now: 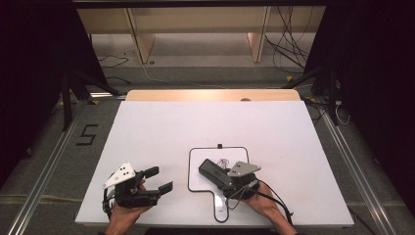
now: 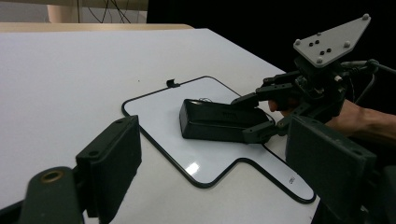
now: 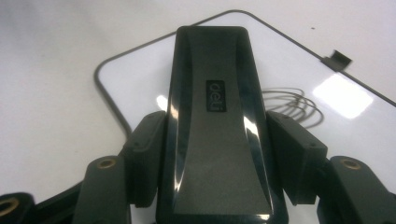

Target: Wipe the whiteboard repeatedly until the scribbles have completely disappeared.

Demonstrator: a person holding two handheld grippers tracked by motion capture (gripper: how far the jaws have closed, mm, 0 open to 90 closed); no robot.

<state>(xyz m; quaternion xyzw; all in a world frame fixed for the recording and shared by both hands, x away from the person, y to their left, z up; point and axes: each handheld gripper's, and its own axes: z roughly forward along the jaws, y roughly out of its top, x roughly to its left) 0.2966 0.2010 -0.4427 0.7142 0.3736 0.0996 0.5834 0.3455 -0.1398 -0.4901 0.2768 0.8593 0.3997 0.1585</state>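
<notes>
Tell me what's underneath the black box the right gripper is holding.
The black box lies on a white board with a thin black border. Scribbled loops peek out beside it; anything directly beneath is covered.

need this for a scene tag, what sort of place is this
Probably a lab recording station: a white table with a marked outline mat, loose cables on the floor behind, dark curtains at the sides, and hand-held grippers, the right gripper gripping a black case.

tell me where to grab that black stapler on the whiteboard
Grip the black stapler across its two long sides near the rear end, coming in along its length. It lies flat on the small whiteboard, long and narrow, and the right gripper is shut on it there.
</notes>
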